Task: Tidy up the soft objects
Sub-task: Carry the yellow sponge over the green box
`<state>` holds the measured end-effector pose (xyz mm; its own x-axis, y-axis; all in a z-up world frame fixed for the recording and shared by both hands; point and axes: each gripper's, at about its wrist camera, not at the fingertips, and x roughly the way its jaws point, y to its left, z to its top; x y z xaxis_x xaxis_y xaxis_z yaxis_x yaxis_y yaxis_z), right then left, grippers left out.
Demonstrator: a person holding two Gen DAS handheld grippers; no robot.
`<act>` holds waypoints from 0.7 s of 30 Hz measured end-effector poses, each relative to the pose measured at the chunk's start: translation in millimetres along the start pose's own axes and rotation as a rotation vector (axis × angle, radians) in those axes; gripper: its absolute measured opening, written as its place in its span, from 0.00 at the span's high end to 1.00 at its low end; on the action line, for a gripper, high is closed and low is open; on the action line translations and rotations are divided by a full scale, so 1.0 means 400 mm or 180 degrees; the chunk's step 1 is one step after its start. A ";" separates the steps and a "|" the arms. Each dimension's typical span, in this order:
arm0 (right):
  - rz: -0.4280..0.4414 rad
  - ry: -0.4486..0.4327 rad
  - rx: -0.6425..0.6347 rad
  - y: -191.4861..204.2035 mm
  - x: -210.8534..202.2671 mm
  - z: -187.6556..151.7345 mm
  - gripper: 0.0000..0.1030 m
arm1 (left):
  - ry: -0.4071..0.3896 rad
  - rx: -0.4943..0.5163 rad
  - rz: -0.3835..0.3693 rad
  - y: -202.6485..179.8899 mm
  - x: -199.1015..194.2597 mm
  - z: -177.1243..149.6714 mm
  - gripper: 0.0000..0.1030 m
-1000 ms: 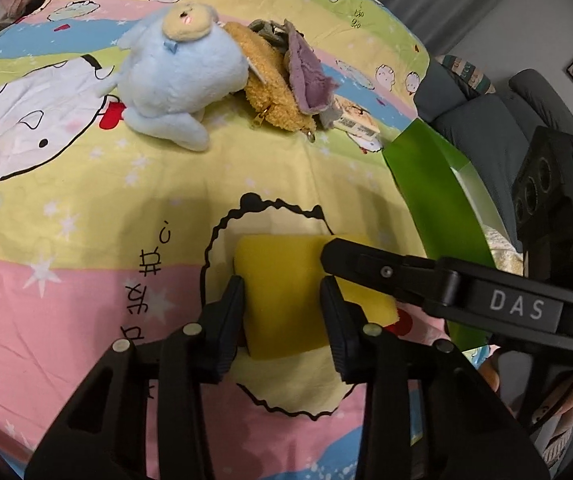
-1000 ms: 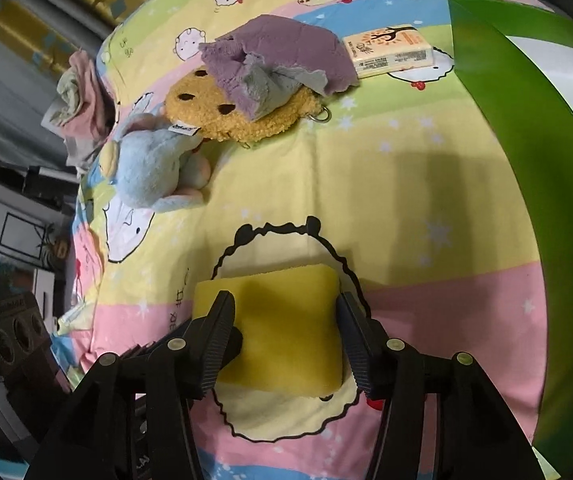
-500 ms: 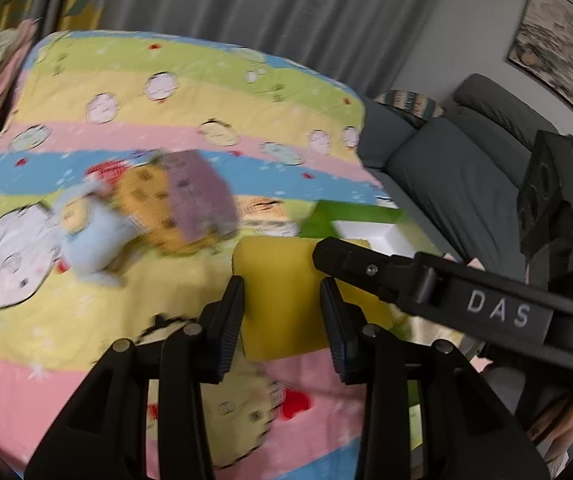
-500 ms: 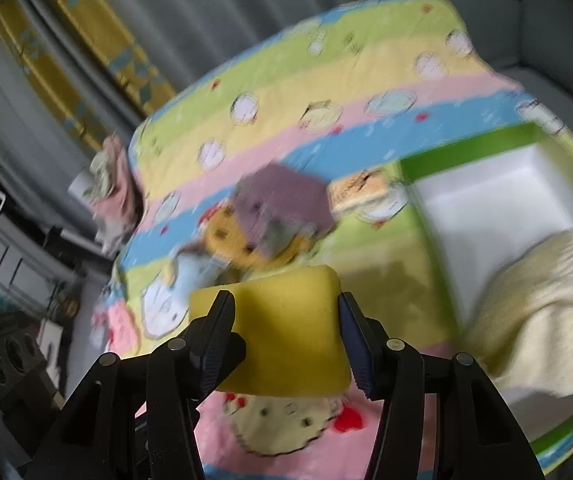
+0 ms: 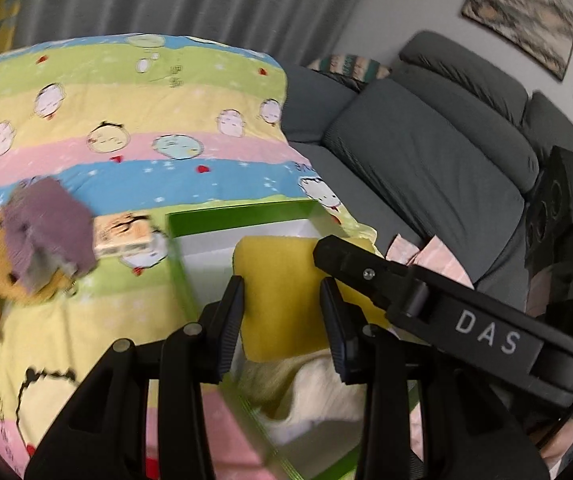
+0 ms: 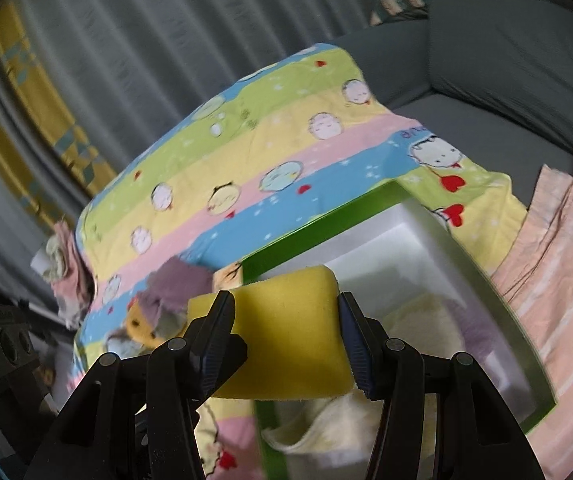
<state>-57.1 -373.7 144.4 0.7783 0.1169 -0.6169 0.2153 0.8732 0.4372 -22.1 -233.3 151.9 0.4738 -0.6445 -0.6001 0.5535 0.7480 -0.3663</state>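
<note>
Both grippers, left gripper (image 5: pixel 282 316) and right gripper (image 6: pixel 286 332), clamped on yellow sponge (image 6: pixel 286 320), carrying over green box (image 6: pixel 498 300); next: lower inside box, let go.

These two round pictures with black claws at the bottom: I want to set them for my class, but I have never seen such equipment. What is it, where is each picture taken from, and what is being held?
There is no robot here. A person holds a hand tool with two black fingers in each hand, and a wide-angle camera on each tool looks forward along those fingers, which is why the pictures are round and bent.

One picture comes from the left gripper, the other from the right gripper. Both are closed on the same yellow sponge, each pinching it from its own side; in the left view the right tool shows as the black bar marked DAS.

The sponge is held up over a green box with a white inside, where a cream towel already lies. The box sits on a striped cartoon blanket. Further back lie blurred soft toys, and a grey sofa stands behind.
</note>
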 end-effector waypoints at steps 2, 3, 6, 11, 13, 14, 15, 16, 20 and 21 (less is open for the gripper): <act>0.0004 0.0028 0.0133 -0.048 0.008 0.020 0.46 | 0.0083 0.0045 -0.0020 -0.016 0.038 0.007 0.66; -0.0016 0.0048 0.0188 -0.068 0.013 0.026 0.46 | 0.0126 0.0064 -0.0018 -0.023 0.057 0.008 0.66; -0.0131 0.0105 0.0283 -0.111 0.045 0.038 0.46 | 0.0284 0.0030 -0.0007 -0.024 0.112 0.015 0.66; -0.0340 0.0208 0.0358 -0.157 0.084 0.047 0.46 | 0.0525 -0.0001 -0.0024 -0.025 0.178 0.014 0.65; -0.0349 0.0255 0.0429 -0.176 0.100 0.047 0.46 | 0.0624 -0.0043 0.0040 -0.022 0.202 0.013 0.65; -0.0343 0.0310 0.0496 -0.188 0.114 0.046 0.46 | 0.0685 -0.0063 0.0064 -0.019 0.215 0.009 0.65; -0.0351 0.0364 0.0554 -0.199 0.126 0.044 0.46 | 0.0741 -0.0078 0.0078 -0.018 0.226 0.004 0.65; -0.0395 0.0434 0.0611 -0.211 0.138 0.039 0.46 | 0.0789 -0.0091 0.0086 -0.016 0.232 -0.001 0.65; -0.0641 0.0569 0.0529 -0.215 0.164 0.027 0.46 | 0.0819 -0.0087 0.0163 -0.014 0.240 -0.019 0.64; -0.0645 0.0586 0.0533 -0.215 0.166 0.024 0.46 | 0.0782 -0.0094 0.0191 -0.014 0.236 -0.019 0.62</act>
<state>-18.3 -445.7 72.1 0.5933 0.0455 -0.8037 0.4611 0.7992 0.3855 14.2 -297.3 91.8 0.3224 -0.5436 -0.7749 0.5075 0.7903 -0.3432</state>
